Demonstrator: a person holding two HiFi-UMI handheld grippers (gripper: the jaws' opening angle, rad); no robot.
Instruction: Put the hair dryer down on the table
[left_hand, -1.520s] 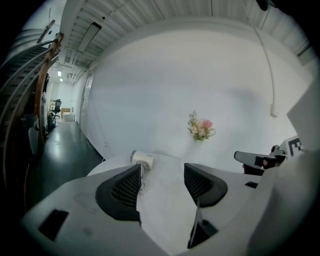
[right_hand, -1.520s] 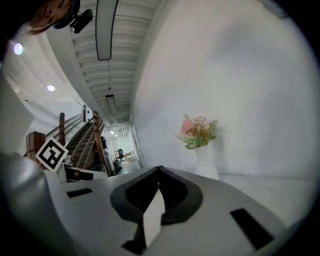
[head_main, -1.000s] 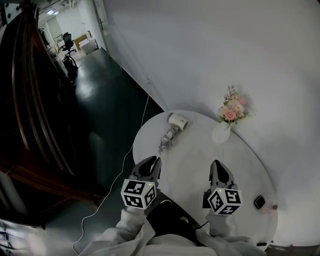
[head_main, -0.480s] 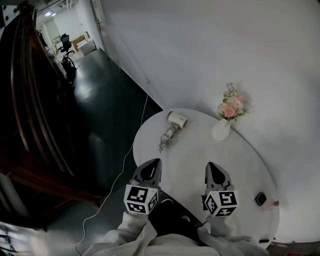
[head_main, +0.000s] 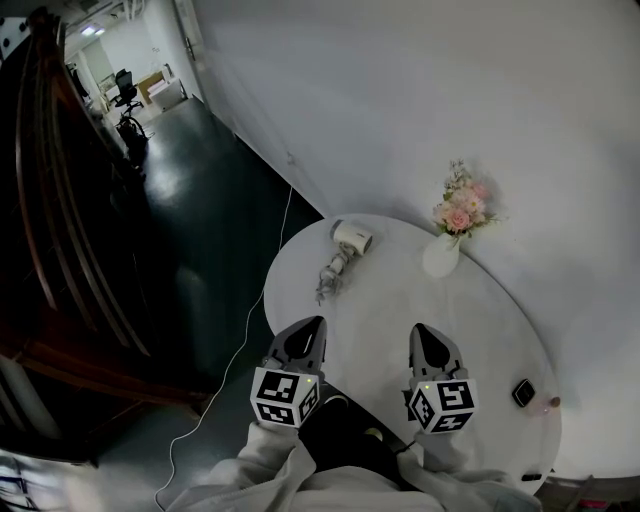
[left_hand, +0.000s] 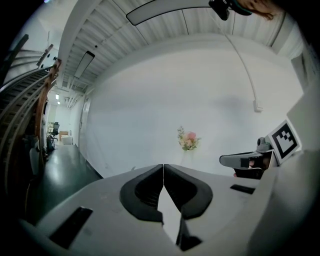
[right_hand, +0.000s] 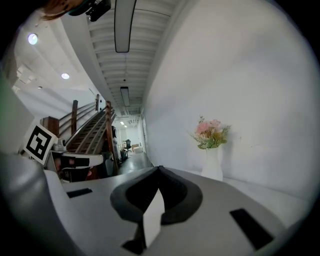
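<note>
Head view: I see the hair dryer (head_main: 351, 238) lying on the round white table (head_main: 480, 320), near its far left edge, handle end toward me. A white vase (head_main: 440, 257) of pink flowers (head_main: 458, 208) stands on the table to its right, by the wall. At the table's near side I hold the left gripper (head_main: 311, 323) and the right gripper (head_main: 421, 329), both well apart from the hair dryer. Each gripper's jaws are closed tip to tip, with nothing between them.
</note>
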